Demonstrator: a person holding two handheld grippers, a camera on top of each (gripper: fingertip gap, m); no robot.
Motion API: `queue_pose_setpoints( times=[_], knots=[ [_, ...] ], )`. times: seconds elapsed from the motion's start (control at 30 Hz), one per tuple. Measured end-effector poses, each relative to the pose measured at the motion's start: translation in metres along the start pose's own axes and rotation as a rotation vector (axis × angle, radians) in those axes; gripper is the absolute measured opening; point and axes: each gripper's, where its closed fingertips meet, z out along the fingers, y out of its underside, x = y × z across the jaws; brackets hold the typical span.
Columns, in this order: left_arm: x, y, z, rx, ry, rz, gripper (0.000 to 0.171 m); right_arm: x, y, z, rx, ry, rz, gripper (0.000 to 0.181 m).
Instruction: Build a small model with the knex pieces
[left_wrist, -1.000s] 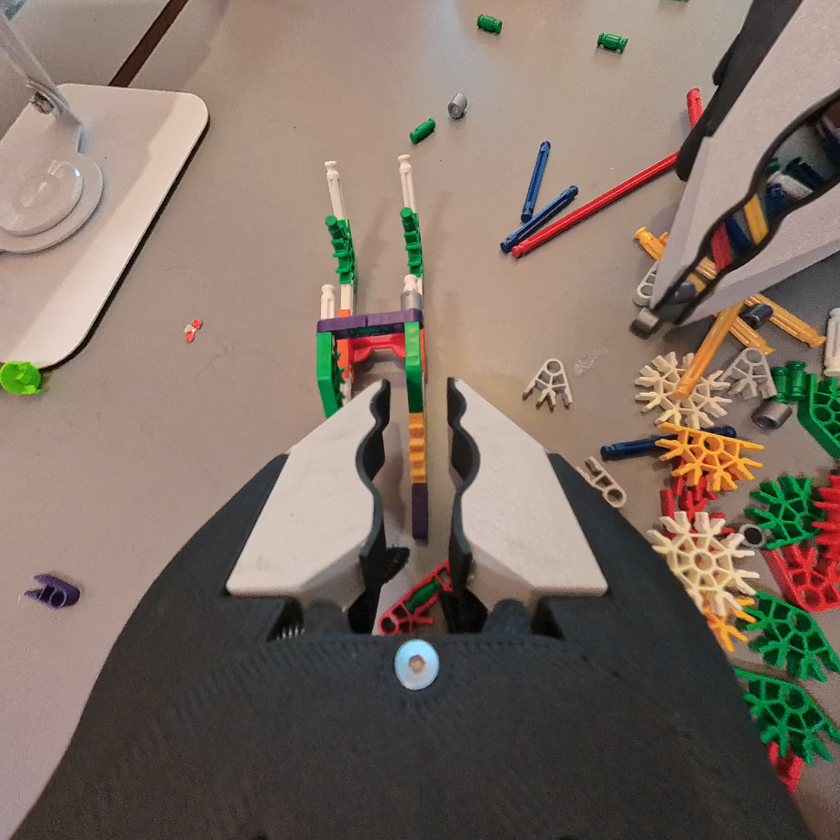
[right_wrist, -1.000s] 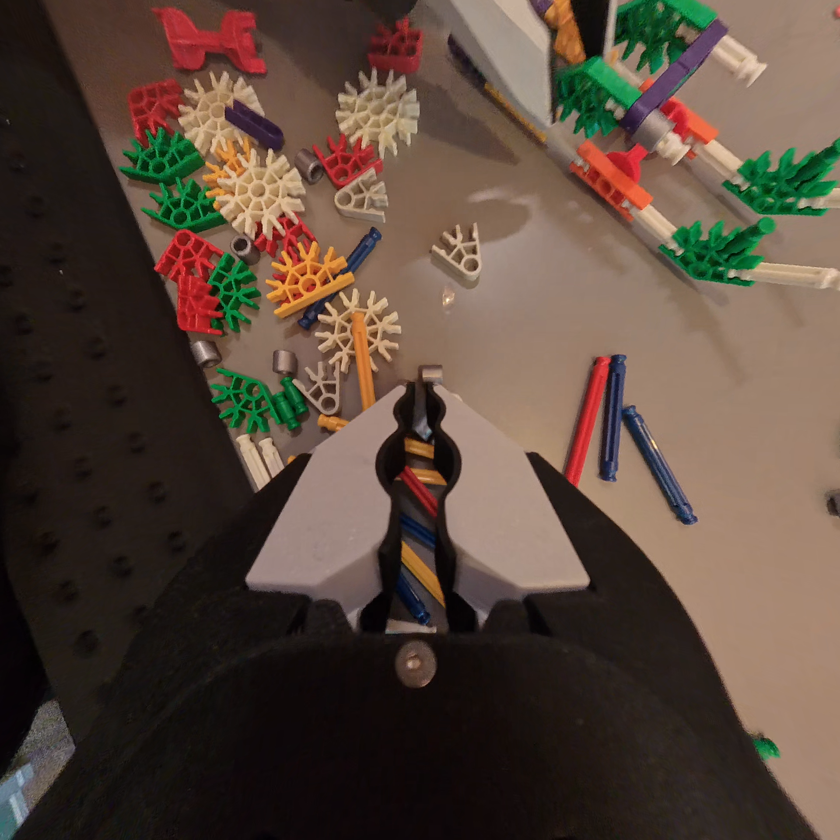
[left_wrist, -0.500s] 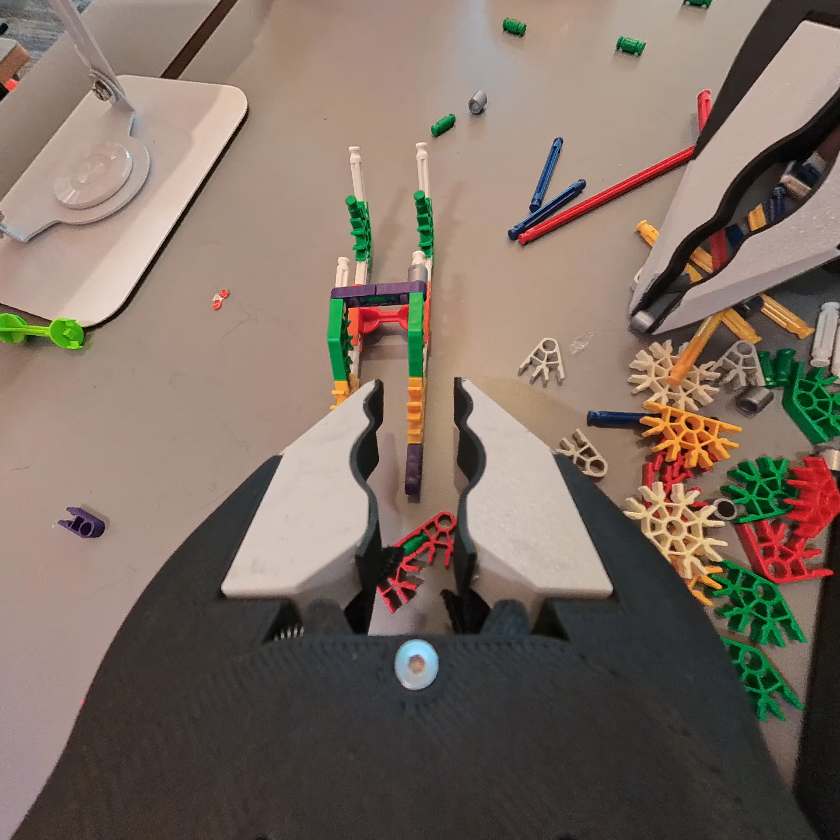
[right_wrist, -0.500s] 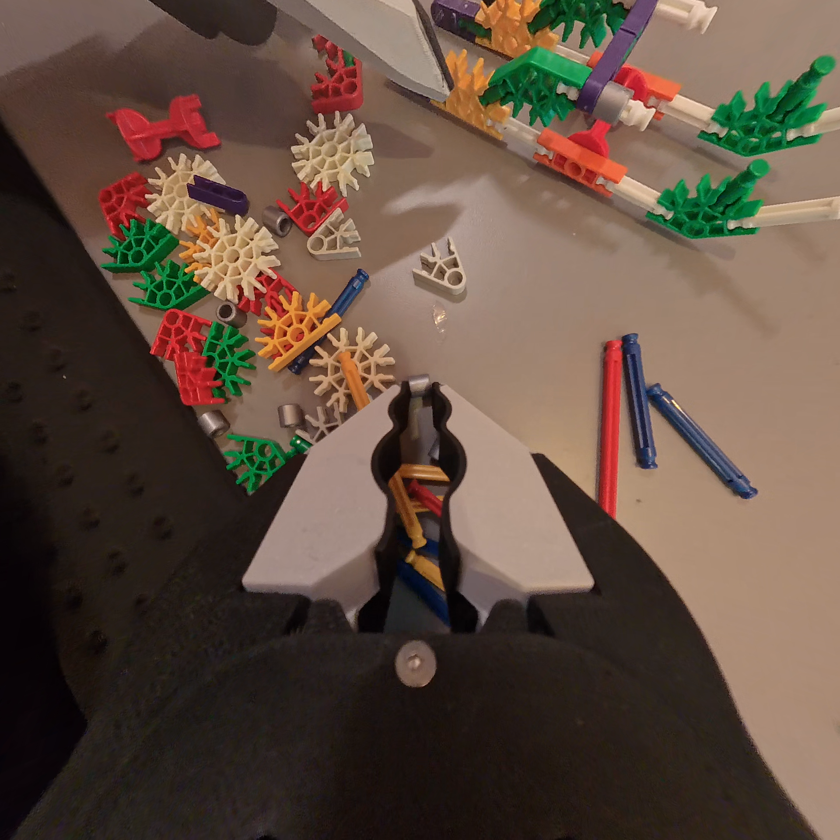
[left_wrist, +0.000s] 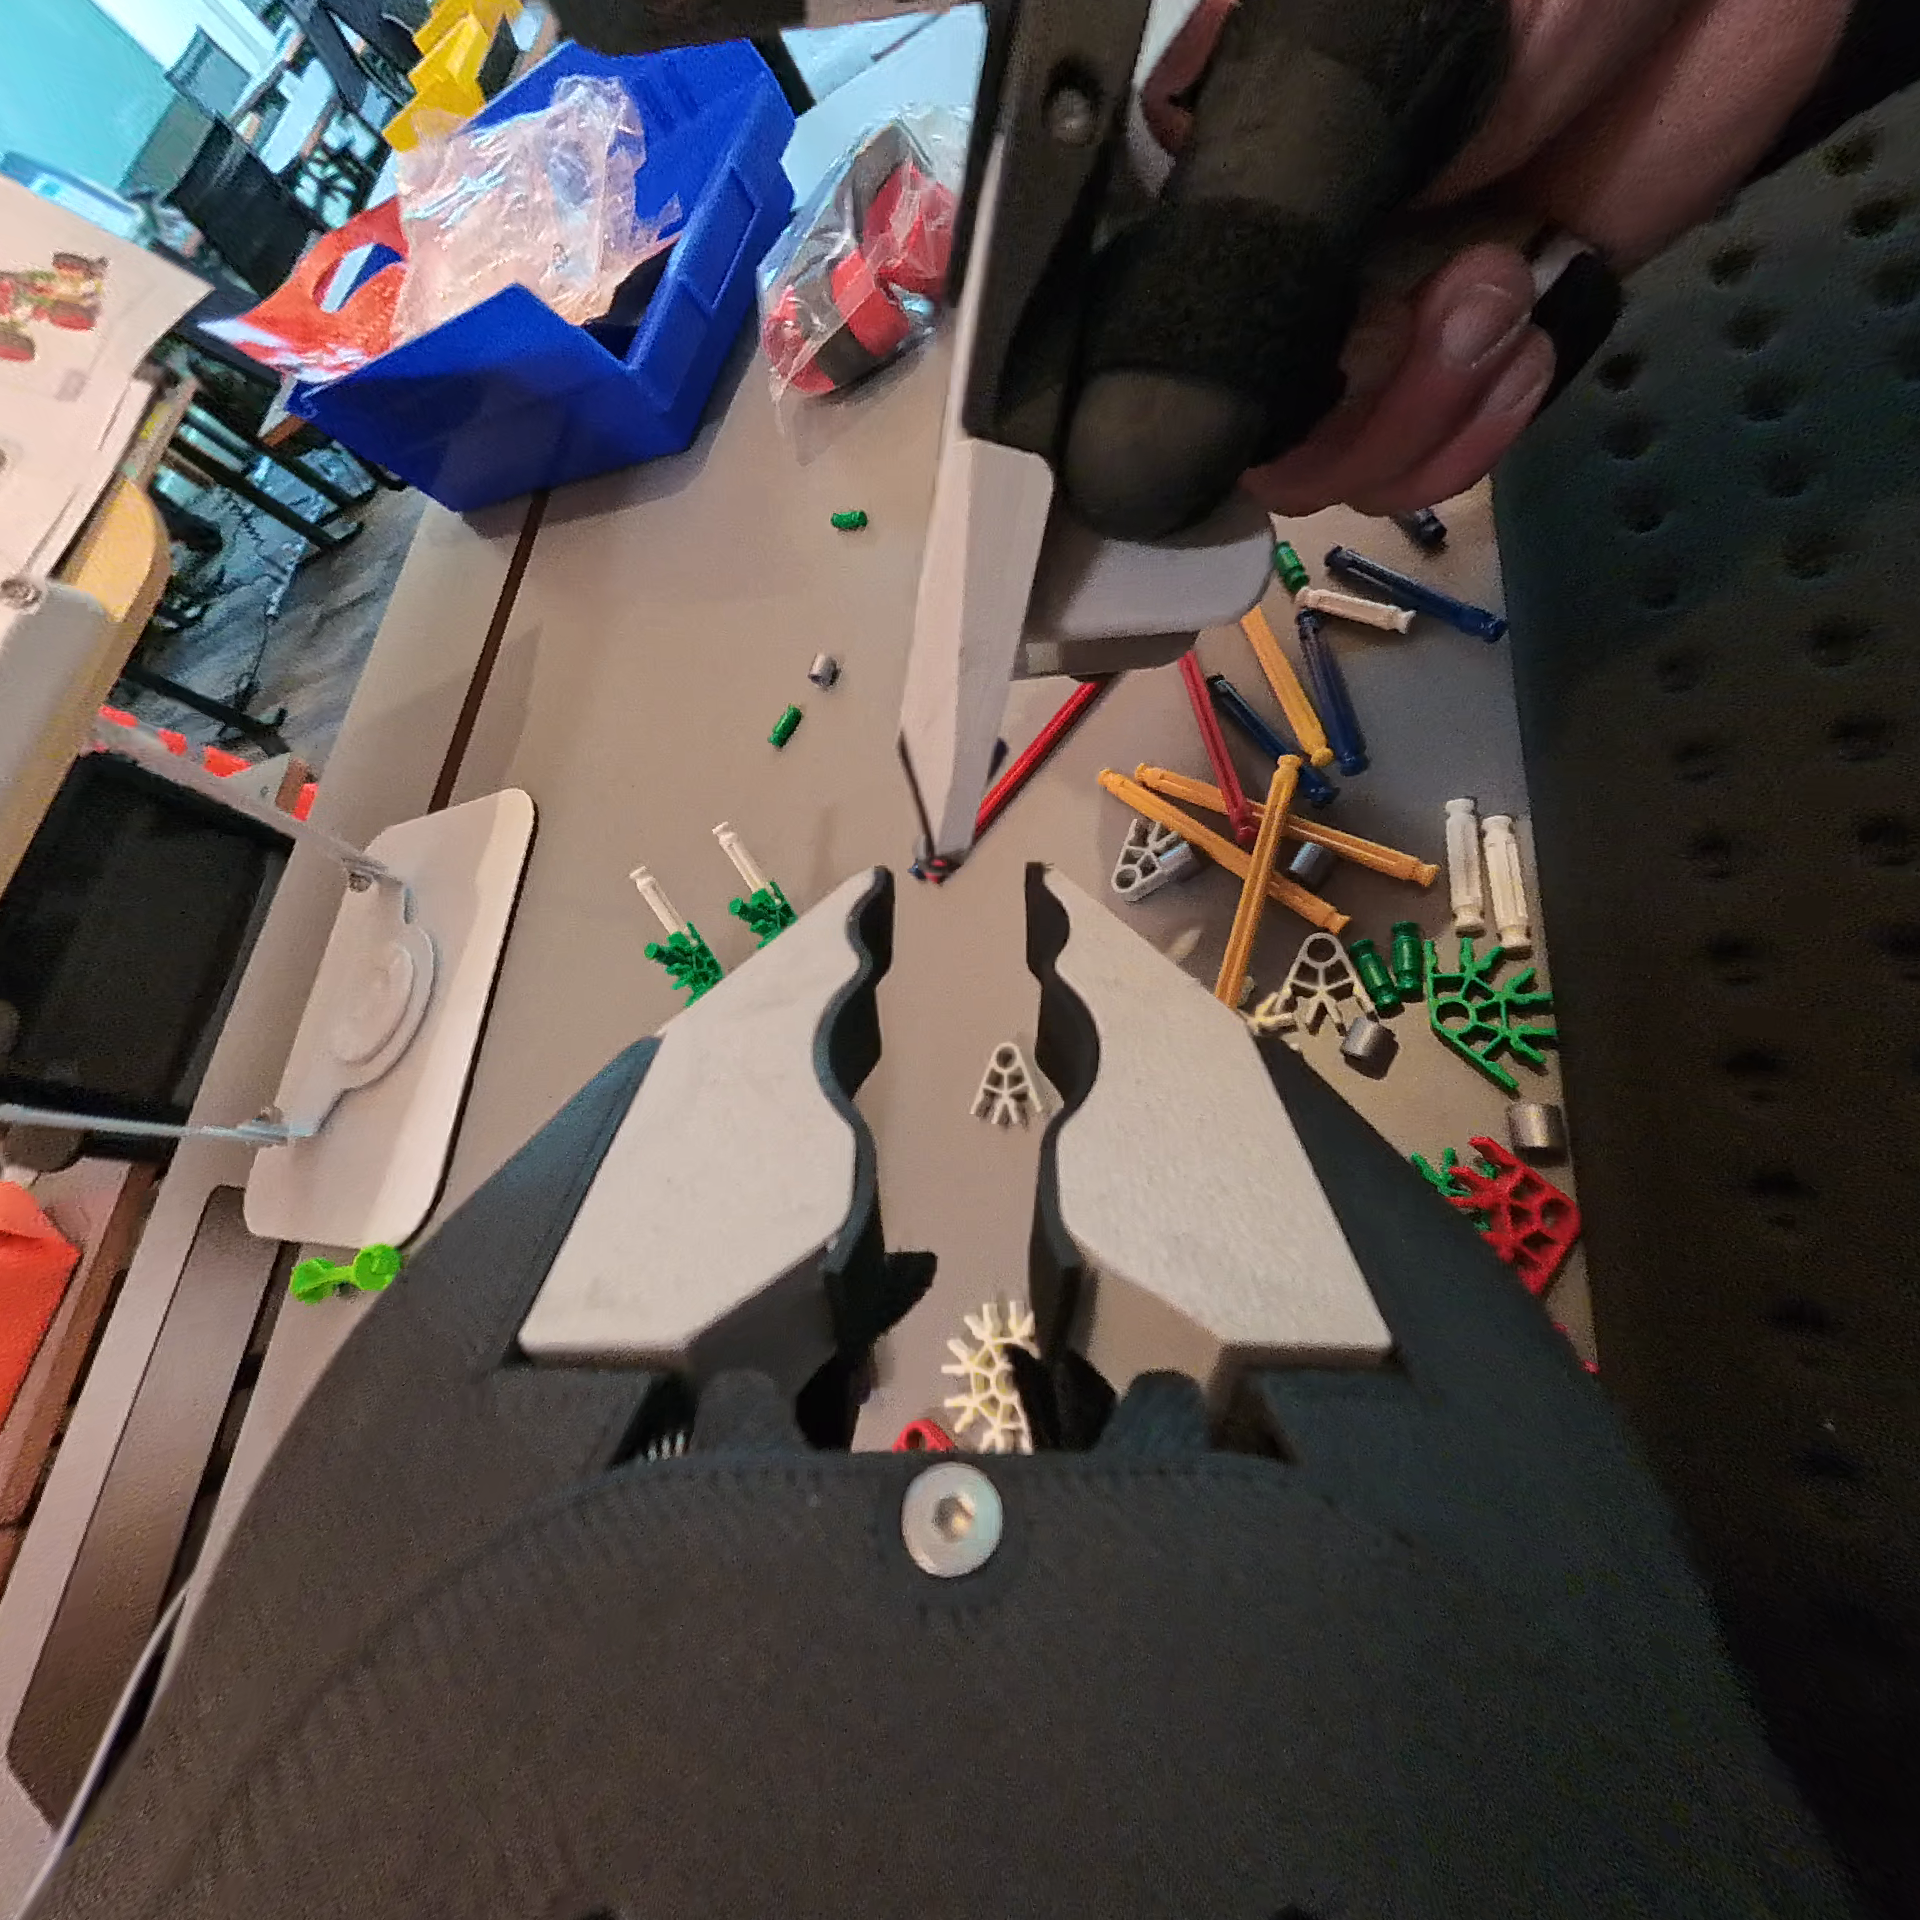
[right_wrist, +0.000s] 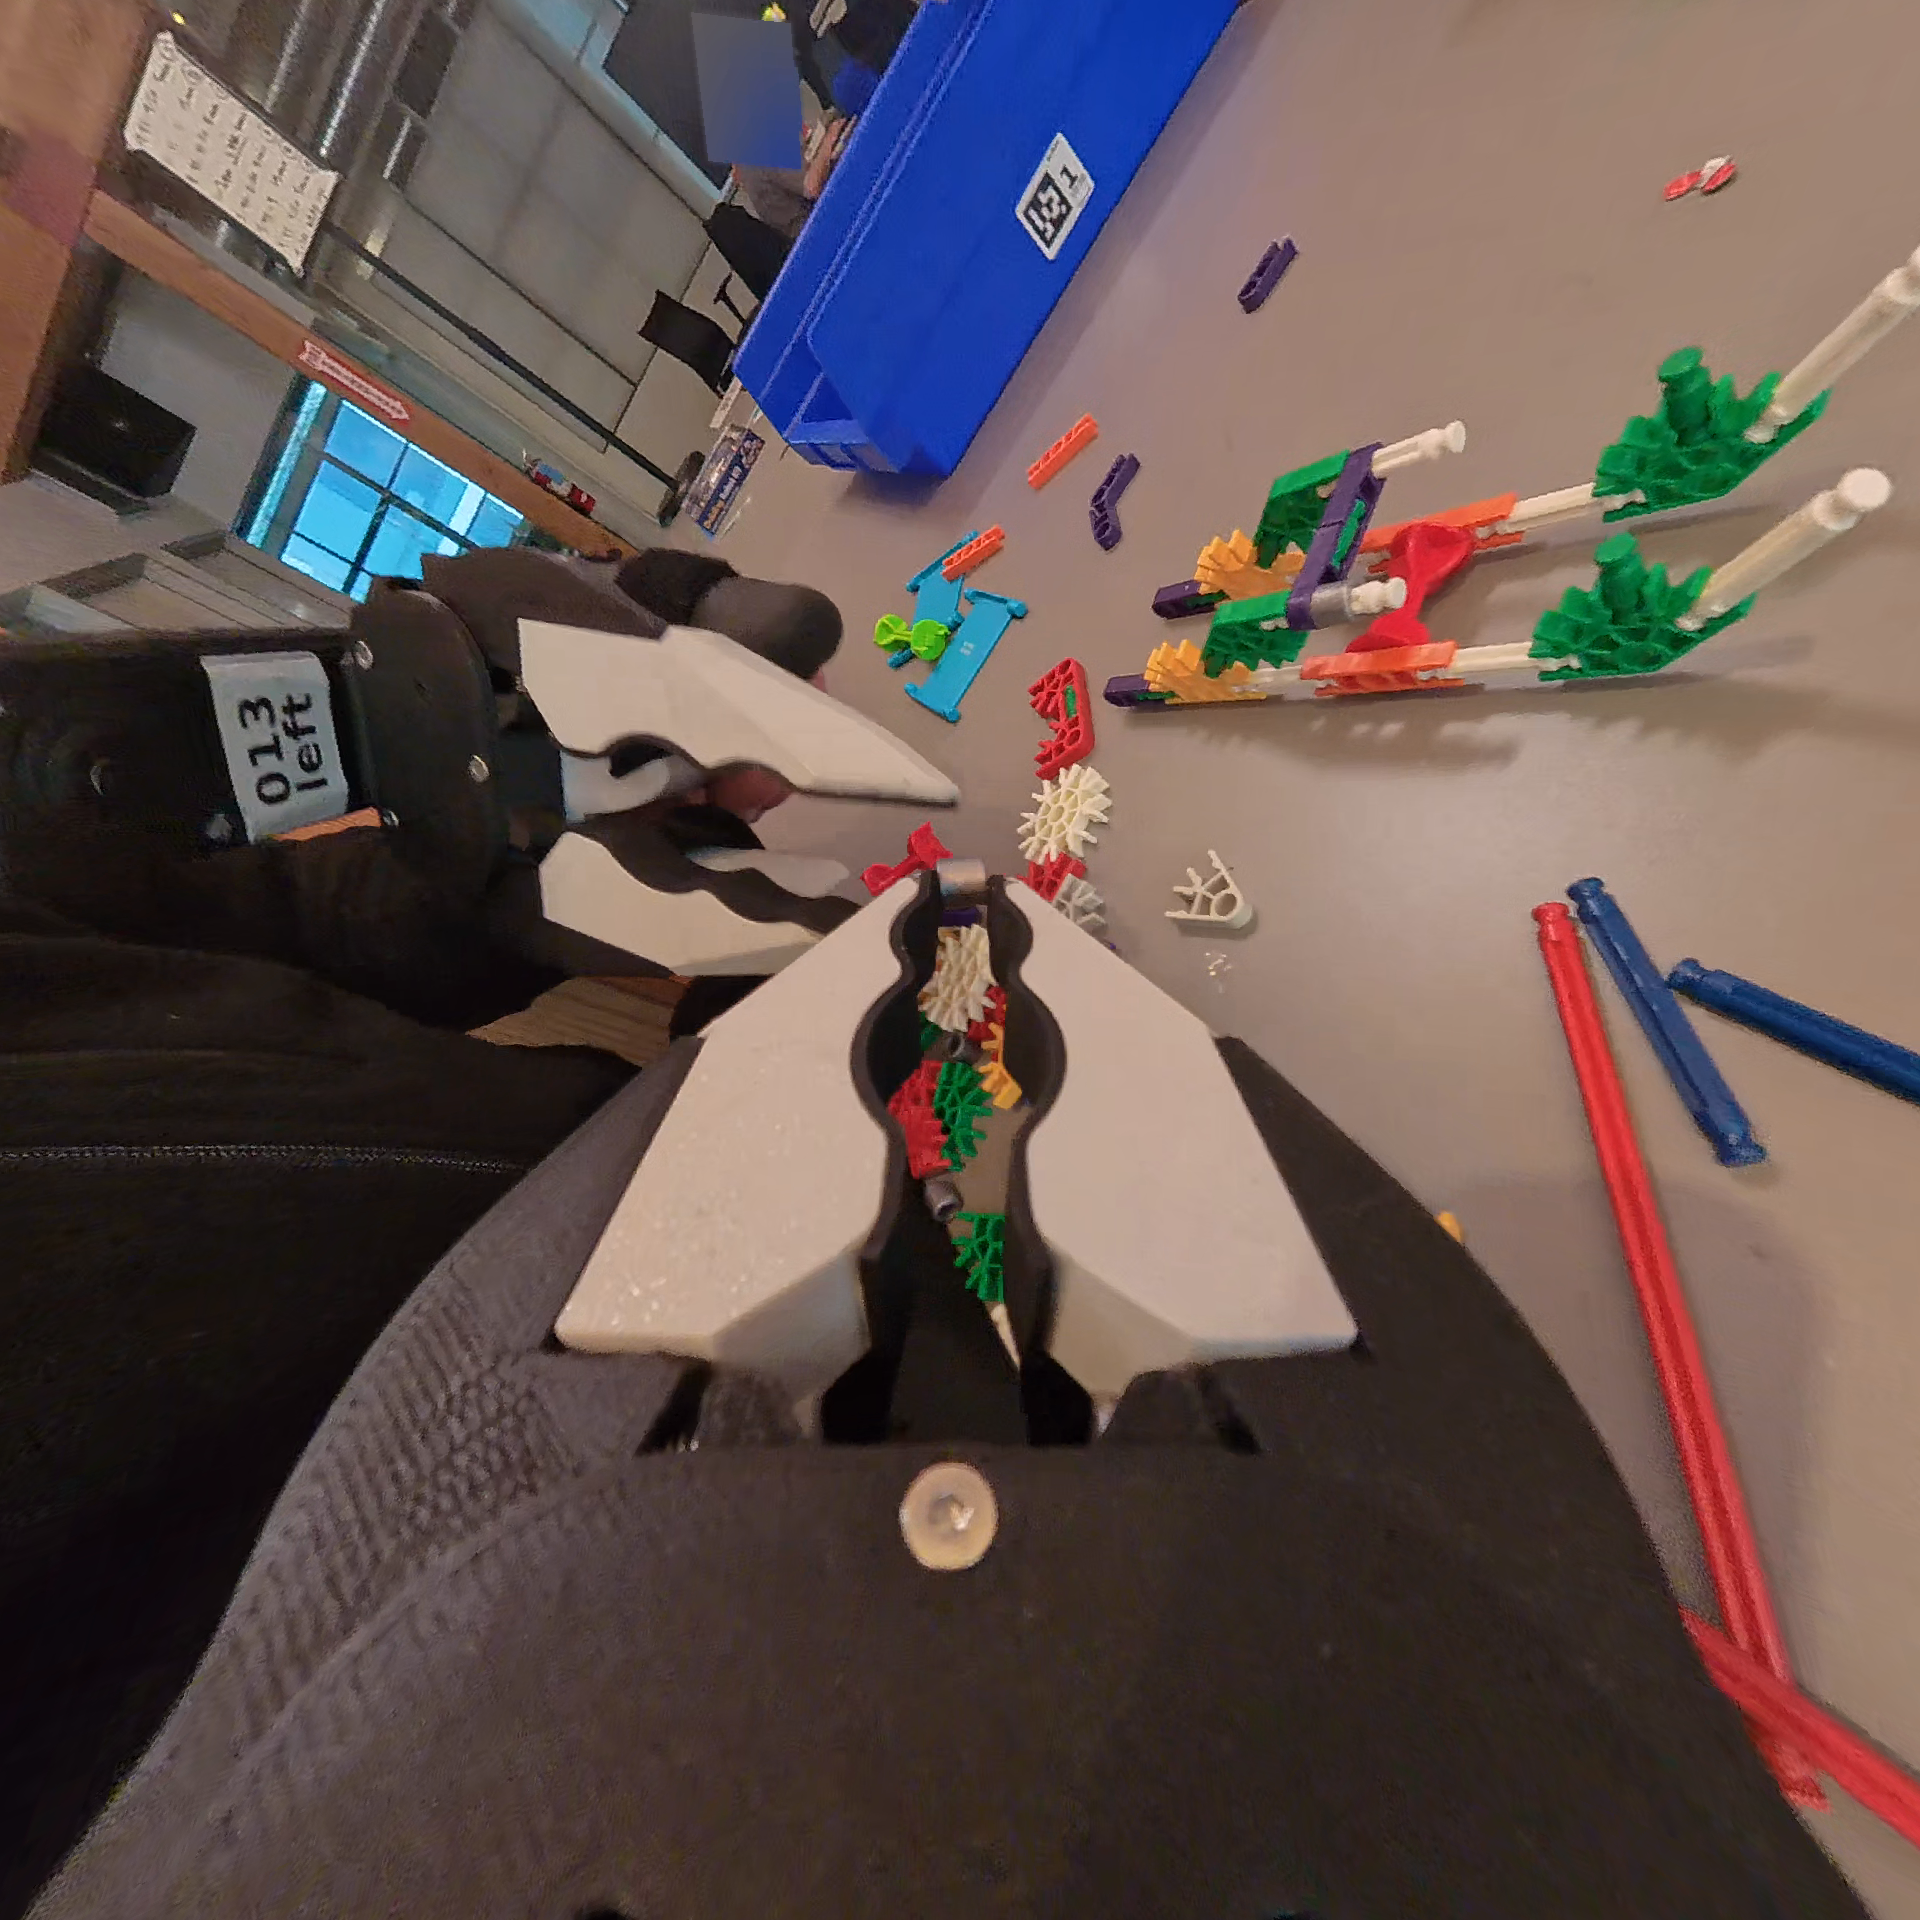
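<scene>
My right gripper is shut on a small grey spacer at its fingertips, held above the grey table. It also shows in the left wrist view, pointing down just beyond my left gripper. My left gripper is open and empty above the table; it shows at the left of the right wrist view. A built model of green, orange, purple and white pieces lies on the table beyond both grippers; only its green and white ends show past my left finger. A grey connector lies under the left jaws.
Loose rods and connectors lie to the right. Red rods and blue rods lie near my right gripper. A blue bin stands at the back. A white stand base sits to the left. The tips of both grippers are at nearly the same place. Both grippers' tips are roughly 9 cm from the grey connector. It is also in sight in the right wrist view.
Both grippers have lifted and tilted up from the table. The left gripper drew back off the model and stays open. The right gripper kept the spacer and came in front of the left.
</scene>
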Motion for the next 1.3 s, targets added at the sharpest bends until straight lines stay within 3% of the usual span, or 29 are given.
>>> queue_pose_setpoints(
  times=[0.13, 0.3, 0.4, 0.47, 0.63, 0.97, 1.07, 1.17, 1.3],
  knots=[
    [-0.003, -0.003, 0.001, 0.009, -0.024, 0.022, 0.008, -0.005, -0.001, 0.001, -0.021, 0.006, 0.006, 0.006],
    [-0.007, -0.007, -0.003, 0.043, -0.057, 0.030, 0.007, -0.008, -0.005, 0.001, -0.012, 0.005, 0.010, 0.006],
    [-0.019, -0.018, -0.013, 0.126, -0.087, -0.056, 0.007, -0.021, -0.019, -0.004, 0.073, -0.109, 0.079, 0.009],
    [-0.028, -0.028, -0.021, 0.196, -0.098, -0.135, 0.007, -0.031, -0.034, -0.011, 0.172, -0.220, 0.139, 0.020],
    [-0.046, -0.056, -0.042, 0.396, -0.083, -0.311, 0.007, -0.046, -0.059, -0.023, 0.349, -0.420, 0.249, 0.020],
    [-0.054, -0.072, -0.054, 0.504, -0.050, -0.399, 0.007, -0.075, -0.070, -0.025, 0.407, -0.673, 0.314, 0.010],
    [-0.056, -0.072, -0.054, 0.522, -0.050, -0.412, 0.007, -0.076, -0.072, -0.025, 0.414, -0.678, 0.310, 0.008],
    [-0.059, -0.064, -0.047, 0.477, -0.047, -0.431, 0.007, -0.066, -0.073, -0.021, 0.407, -0.592, 0.276, 0.007],
    [-0.072, -0.021, -0.031, 0.330, -0.076, -0.451, 0.014, -0.027, -0.076, -0.008, 0.344, -0.393, 0.249, 0.007]
  ],
)
